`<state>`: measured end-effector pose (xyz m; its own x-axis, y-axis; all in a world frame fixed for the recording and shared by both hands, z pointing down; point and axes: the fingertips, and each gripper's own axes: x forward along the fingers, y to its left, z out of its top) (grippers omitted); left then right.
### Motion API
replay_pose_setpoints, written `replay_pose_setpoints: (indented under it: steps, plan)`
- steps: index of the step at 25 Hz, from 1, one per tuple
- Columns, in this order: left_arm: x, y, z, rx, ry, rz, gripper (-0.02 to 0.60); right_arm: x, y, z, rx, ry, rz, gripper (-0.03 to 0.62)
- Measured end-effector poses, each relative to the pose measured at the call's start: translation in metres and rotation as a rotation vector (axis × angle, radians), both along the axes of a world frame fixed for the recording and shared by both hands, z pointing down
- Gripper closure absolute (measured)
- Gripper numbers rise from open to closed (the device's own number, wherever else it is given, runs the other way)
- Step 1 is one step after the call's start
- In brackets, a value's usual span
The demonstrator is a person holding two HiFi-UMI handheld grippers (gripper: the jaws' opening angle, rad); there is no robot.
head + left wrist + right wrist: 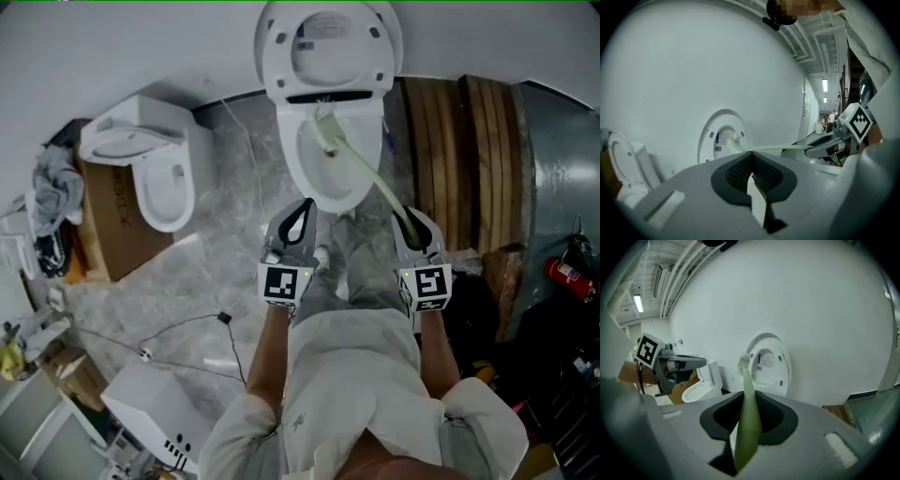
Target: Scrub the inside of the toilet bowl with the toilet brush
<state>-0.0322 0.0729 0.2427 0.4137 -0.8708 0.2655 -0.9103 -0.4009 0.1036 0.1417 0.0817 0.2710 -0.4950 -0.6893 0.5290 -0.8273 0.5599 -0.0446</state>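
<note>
My right gripper [409,225] clamps the toilet brush [361,171] at its handle end for reach, bristles over the back of the toilet bowl [292,169]. My left gripper [300,223] is closed and empty, kept aside.

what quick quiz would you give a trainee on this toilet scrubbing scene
1. True or false: the left gripper holds the toilet brush.
2. Where is the brush's head? A) at the rear of the toilet bowl B) on the floor C) in the other toilet
3. Fill in: the lid of that toilet stands ____.

Key: 1 false, the right gripper is shut on its green handle and the left is shut on nothing. 2 A. 3 up.
</note>
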Motion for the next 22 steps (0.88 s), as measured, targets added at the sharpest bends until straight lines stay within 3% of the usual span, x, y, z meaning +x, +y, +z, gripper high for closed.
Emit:
replay_pose_setpoints:
  steps: [12, 22]
  plan:
    - [0.006, -0.033, 0.097, -0.161, -0.011, -0.043, 0.563, 0.008, -0.031, 0.124, -0.213, 0.072, -0.08, 0.508]
    - [0.001, -0.046, 0.153, -0.223, -0.014, -0.096, 0.563, 0.002, -0.04, 0.205, -0.336, 0.112, -0.131, 0.508]
